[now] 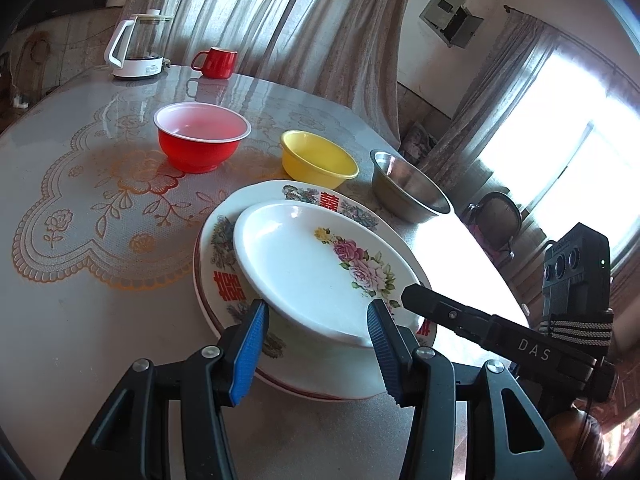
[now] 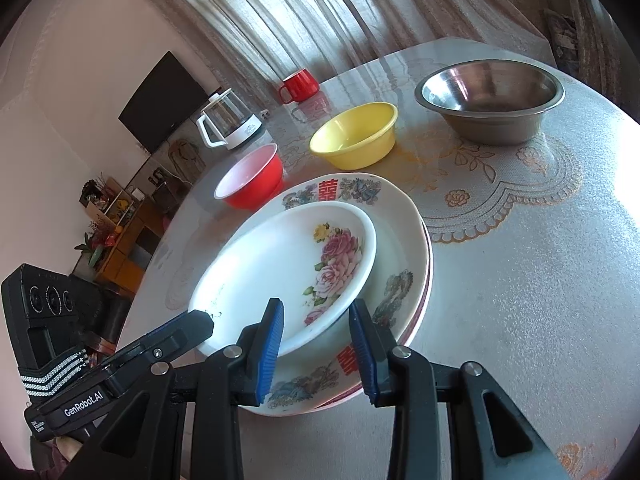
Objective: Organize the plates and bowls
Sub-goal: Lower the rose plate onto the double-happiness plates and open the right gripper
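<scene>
The round table [image 2: 540, 280], under a glossy lace-print cover, carries the stack: a large double-happiness plate [image 2: 400, 216] with a smaller oval rose plate [image 2: 280, 264] on it, long axis running 7 to 1 o'clock in the right wrist view. Both sets of jaws stand apart; the left gripper [image 1: 316, 320] straddles the rose plate's near rim, the right gripper [image 2: 316, 320] likewise. At 12 o'clock sit a steel bowl [image 2: 492, 100], a yellow plastic bowl [image 2: 354, 136] and a red bowl [image 2: 252, 180].

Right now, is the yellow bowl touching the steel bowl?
Apart. The right wrist view shows bare tablecloth between the yellow bowl and the steel bowl; the left wrist view shows the same gap.
</scene>
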A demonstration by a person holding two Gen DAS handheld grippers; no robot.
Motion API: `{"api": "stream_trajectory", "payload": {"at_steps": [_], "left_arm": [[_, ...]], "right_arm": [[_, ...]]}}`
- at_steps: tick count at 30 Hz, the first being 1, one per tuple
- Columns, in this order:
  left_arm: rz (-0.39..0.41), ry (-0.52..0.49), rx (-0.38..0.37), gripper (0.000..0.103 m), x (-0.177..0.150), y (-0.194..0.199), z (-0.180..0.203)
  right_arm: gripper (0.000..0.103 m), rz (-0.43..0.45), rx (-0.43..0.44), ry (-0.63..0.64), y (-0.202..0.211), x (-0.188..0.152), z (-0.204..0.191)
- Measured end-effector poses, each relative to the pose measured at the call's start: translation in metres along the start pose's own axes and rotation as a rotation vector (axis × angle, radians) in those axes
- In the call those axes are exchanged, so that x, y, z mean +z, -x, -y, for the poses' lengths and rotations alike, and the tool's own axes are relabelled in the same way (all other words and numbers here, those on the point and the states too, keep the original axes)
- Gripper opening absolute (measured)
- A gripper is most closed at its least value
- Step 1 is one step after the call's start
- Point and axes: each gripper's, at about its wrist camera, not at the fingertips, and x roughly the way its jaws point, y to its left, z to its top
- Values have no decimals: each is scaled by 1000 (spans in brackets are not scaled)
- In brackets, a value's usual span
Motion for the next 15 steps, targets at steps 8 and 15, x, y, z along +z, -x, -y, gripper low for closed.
{"api": "stream_trajectory", "payload": {"at_steps": [8, 15], "left_arm": [[28, -23, -19, 51, -2, 11, 6], [52, -7, 37, 56, -1, 17, 1]], "right_arm": [[35, 25, -9, 15, 8, -2, 0], [35, 41, 11, 43, 12, 0, -8]]}}
